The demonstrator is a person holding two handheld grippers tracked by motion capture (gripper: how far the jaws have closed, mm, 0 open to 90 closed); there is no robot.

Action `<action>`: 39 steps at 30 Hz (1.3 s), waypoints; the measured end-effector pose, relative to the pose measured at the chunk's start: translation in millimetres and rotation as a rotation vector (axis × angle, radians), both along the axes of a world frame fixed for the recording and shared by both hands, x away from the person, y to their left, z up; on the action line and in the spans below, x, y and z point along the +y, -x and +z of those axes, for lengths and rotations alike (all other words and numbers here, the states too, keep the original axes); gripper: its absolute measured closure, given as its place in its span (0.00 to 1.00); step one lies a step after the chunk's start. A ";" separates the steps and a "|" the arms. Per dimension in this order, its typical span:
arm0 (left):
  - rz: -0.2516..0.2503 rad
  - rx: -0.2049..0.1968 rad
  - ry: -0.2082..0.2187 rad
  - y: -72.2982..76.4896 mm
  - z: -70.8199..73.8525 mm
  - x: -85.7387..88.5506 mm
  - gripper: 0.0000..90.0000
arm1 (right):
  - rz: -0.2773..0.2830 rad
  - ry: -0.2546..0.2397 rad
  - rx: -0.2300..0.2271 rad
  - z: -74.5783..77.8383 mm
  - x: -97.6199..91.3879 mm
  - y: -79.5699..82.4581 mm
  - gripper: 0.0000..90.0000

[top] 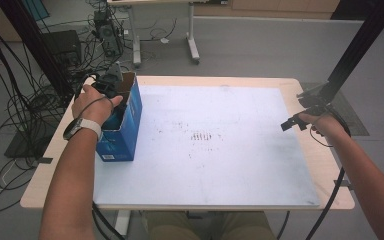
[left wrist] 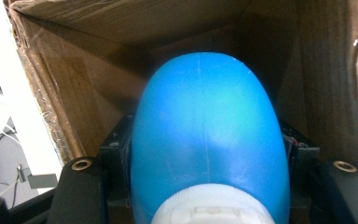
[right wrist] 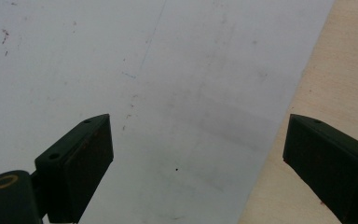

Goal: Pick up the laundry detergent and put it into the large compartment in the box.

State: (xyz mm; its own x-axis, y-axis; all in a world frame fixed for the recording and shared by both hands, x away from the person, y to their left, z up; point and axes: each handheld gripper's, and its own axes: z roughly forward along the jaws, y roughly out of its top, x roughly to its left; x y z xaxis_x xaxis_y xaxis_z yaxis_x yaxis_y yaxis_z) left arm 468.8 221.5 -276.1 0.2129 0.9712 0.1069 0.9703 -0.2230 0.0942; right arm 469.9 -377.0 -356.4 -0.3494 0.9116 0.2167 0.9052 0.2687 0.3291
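Left gripper point(left wrist: 207, 186) is clamping a smooth blue plastic bottle with a white cap point(left wrist: 208, 140), reaching down at upper left into the open blue cardboard box point(top: 130, 120); the bottle's long axis is pointing base-first into the box. Right gripper point(right wrist: 198, 154) is hovering at the right edge, jaws apart.

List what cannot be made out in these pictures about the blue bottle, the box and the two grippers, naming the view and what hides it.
- Blue bottle, left gripper view: its cap end is cut off by the bottom edge.
- Blue box floor, left gripper view: hidden behind the bottle.
- Left gripper, high view: its fingers are hidden by the hand and box wall.
- Right gripper, high view: too small to judge its opening.
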 end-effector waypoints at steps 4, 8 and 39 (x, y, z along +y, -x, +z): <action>-0.001 0.001 0.000 0.0 0.2 -0.1 0.41 | -0.001 0.000 0.000 0.0 0.2 -0.1 0.09; -0.001 -0.002 -0.001 -0.2 -0.1 -0.5 0.41 | 0.002 0.002 0.001 -0.1 -0.6 -0.1 0.09; -0.011 0.004 0.005 0.7 0.4 -0.2 0.31 | 0.005 -0.002 0.000 0.0 0.9 1.1 0.09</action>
